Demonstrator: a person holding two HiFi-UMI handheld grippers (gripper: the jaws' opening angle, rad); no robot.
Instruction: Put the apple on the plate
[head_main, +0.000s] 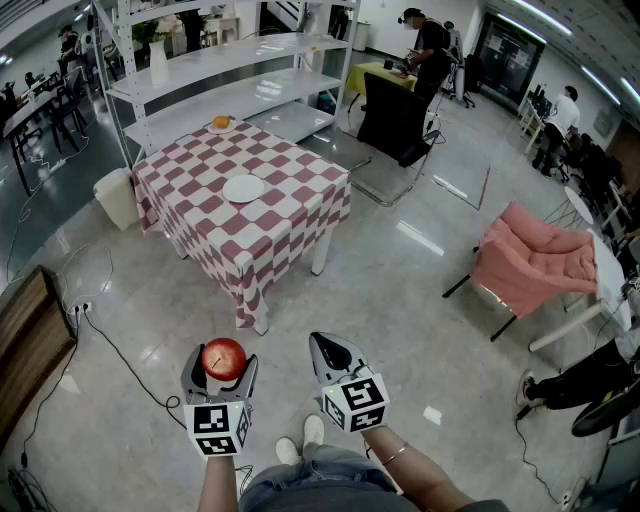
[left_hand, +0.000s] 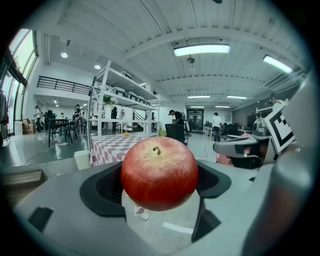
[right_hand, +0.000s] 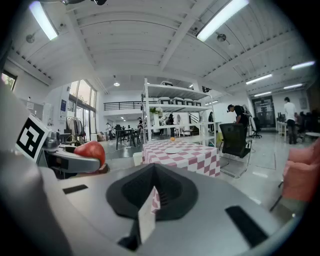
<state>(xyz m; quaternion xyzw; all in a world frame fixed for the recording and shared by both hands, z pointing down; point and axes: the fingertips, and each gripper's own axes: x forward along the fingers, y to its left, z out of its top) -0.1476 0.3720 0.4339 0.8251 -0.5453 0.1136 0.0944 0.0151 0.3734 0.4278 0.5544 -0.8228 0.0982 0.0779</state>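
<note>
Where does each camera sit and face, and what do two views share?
Head view: on the person's head, facing forward and down at the table; shows forearms, shoes, left gripper holding apple, shut right gripper.
Left gripper view: on the left gripper, facing the table past the apple in its jaws.
Right gripper view: on the right gripper, facing the table over its shut jaws.
Shared: both gripper views show table, shelf and the other gripper.
</note>
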